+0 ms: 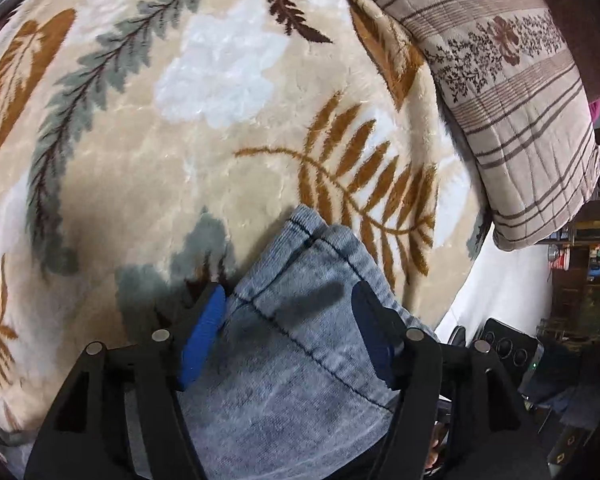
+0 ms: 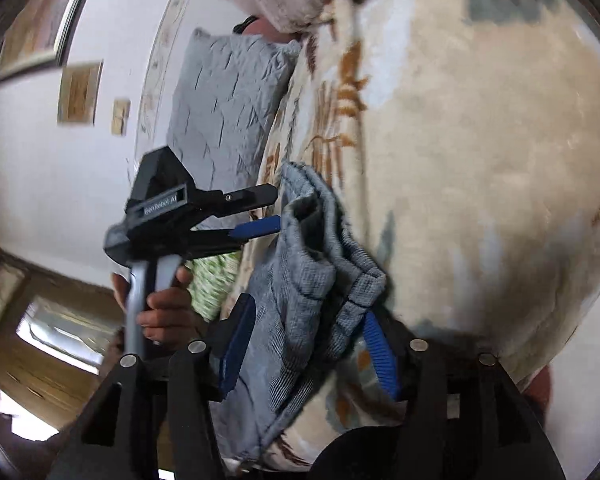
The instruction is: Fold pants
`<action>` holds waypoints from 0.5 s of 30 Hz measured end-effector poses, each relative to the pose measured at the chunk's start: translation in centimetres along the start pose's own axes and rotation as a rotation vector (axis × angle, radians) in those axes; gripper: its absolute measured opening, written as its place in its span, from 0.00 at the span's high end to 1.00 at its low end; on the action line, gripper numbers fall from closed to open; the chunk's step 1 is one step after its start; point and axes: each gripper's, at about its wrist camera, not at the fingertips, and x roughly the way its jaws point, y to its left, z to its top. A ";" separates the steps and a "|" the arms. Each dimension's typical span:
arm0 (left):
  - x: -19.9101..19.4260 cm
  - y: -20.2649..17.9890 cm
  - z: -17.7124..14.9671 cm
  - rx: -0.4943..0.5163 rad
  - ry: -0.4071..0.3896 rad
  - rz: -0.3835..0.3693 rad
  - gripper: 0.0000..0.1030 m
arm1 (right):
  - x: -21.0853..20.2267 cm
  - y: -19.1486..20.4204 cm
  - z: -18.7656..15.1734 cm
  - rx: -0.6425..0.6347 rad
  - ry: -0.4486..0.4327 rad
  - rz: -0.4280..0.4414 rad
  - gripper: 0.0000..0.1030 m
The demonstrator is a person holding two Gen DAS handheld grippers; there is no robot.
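Observation:
The pants (image 1: 296, 344) are light blue-grey corduroy with dark stitched hems. In the left wrist view they lie on the leaf-patterned blanket (image 1: 160, 140), between the blue pads of my left gripper (image 1: 288, 312), whose jaws stand wide apart around the cloth. In the right wrist view the pants (image 2: 304, 280) are bunched and lifted, and my right gripper (image 2: 308, 320) straddles the hem with its jaws apart. The left gripper (image 2: 274, 210) also shows there, at the upper hem edge, held by a hand.
A striped quilted pillow (image 1: 520, 112) lies at the blanket's right. A grey cushion (image 2: 224, 100) leans at the wall. The bed edge and white sheet (image 1: 504, 280) run along the right, with dark furniture (image 1: 540, 360) beyond.

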 end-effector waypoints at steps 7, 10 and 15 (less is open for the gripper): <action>0.9 0.8 1.3 0.024 0.020 -0.019 0.36 | -1.0 -1.2 -0.6 0.034 -0.001 0.066 0.46; 1.0 1.1 1.8 0.046 0.019 -0.035 0.29 | -1.1 -1.3 -0.6 0.041 -0.002 0.084 0.44; 2.4 -0.6 2.1 0.125 0.037 -0.058 0.15 | -1.4 -0.6 -0.7 -0.005 0.002 0.073 0.42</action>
